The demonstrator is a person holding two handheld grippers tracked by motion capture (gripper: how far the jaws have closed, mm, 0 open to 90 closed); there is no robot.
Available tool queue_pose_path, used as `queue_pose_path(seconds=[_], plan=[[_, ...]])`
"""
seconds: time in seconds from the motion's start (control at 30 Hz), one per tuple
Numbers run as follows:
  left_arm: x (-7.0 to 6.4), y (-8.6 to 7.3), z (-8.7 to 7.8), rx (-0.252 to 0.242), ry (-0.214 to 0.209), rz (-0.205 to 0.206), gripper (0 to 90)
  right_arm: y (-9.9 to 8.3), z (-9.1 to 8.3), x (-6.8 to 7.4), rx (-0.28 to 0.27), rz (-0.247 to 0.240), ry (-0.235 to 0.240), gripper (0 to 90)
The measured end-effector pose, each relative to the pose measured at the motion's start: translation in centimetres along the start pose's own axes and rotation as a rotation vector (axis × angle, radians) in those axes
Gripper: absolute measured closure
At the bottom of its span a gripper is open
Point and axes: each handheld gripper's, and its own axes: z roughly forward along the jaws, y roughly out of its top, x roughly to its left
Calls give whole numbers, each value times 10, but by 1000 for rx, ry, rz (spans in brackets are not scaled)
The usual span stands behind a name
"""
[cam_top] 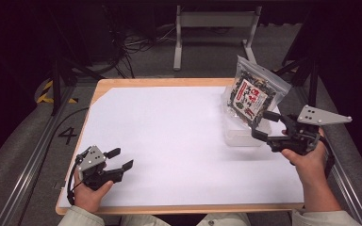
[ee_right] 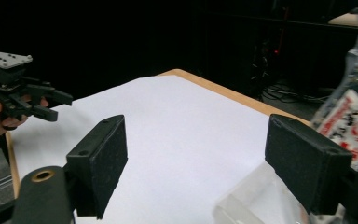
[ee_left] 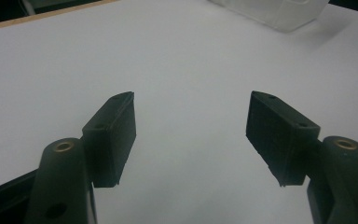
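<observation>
Your right gripper (cam_top: 262,125), jaws spread, sits beside the clear printed snack bag (cam_top: 253,92) standing in the clear plastic tub (cam_top: 242,136). Your left gripper (cam_top: 121,159), also spread, rests on the white table (cam_top: 169,136).

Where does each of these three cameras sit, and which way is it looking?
High view: above the person's side, looking forward and down on the table; both hands and claws show.
Left gripper view: on the left claw, facing the white sheet and clear plastic container.
Right gripper view: on the right claw, facing across toward the left claw; snack bag beside it.
Shared: the container.
</observation>
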Motion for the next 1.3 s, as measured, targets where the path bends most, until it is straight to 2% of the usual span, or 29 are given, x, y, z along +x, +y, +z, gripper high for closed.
queue_pose_path(seconds=[0.17,0.23,0.27,0.53,0.67,0.97,1.07,1.2,1.3], plan=[[0,0,0,0,-1,1,335,-8,20,16,20,-6,48,207],[0,0,0,-1,-1,-2,335,-9,23,18,26,-9,54,205],[0,0,0,1,0,-1,332,-14,31,23,30,-4,59,197],[0,0,-1,-7,9,3,321,-33,51,34,11,13,63,184],[0,0,-1,-9,10,1,320,-47,59,37,0,38,71,178],[1,0,-2,-22,14,5,317,-74,76,48,-14,21,-4,173],[1,0,-3,-26,10,-1,315,-82,82,48,-17,20,-7,176],[1,-1,-2,-29,4,-3,313,-94,91,48,-10,-10,-42,174],[2,-1,-2,-30,2,2,309,-102,95,47,-6,-6,-35,172]])
